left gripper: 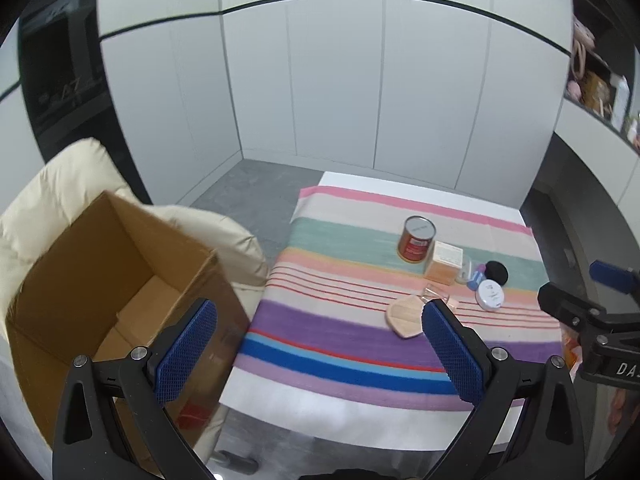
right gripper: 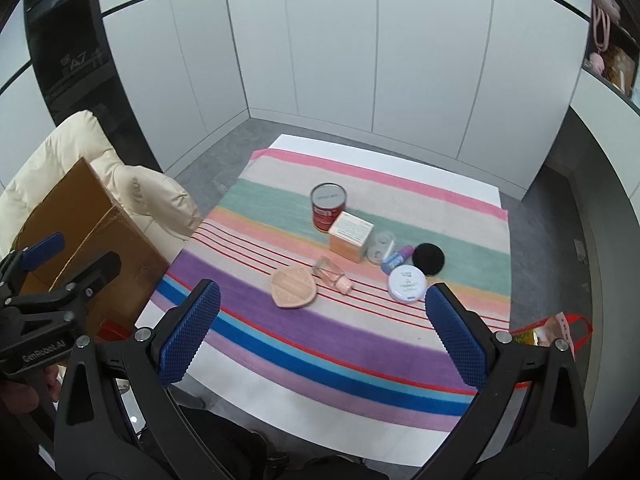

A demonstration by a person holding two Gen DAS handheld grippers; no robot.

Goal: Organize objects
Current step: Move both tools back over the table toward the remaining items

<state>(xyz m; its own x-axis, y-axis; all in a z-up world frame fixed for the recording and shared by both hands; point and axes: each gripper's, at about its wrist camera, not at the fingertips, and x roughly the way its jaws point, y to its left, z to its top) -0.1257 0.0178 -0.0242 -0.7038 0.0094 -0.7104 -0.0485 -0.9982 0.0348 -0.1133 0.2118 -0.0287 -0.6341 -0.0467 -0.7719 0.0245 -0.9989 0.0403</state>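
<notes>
At the left of the left wrist frame, the cardboard box [left gripper: 120, 280] stands open on a cream padded chair [left gripper: 60, 184], just beside the bench [left gripper: 360, 412]. I judge it to be the receptacle: its open top faces me so items can be dropped in without lifting flaps. Its floor shows bare.

My left tool [left gripper: 320, 356] hangs above the gap between box and bench, fingers spread wide, nothing between them. My right tool [right gripper: 324, 340] hovers over the near edge of the bench, fingers likewise spread wide and empty.

The items to organize sit clustered right of centre on the striped cloth [right gripper: 280, 332]. Left to right in the right wrist frame:
- wooden heart-shaped dish [right gripper: 293, 290], nearest me
- clear bottle [right gripper: 332, 276] with pink cap, lying on its side, touching the dish
- red can [right gripper: 328, 206], upright, farthest back
- orange carton [right gripper: 350, 236], against the can
- clear case [right gripper: 380, 248]
- small blue bottle [right gripper: 394, 262], lying down
- white round compact [right gripper: 406, 284]
- black round pad [right gripper: 428, 259]

The grouping keeps all items within the reach of either tool. No item is boxed yet.

The cloth covers most of a white bench top. The room has grey flooring and white panelled walls with a dark trim line; a shelf [right gripper: 612, 60] of oddments occupies the upper right.
</notes>
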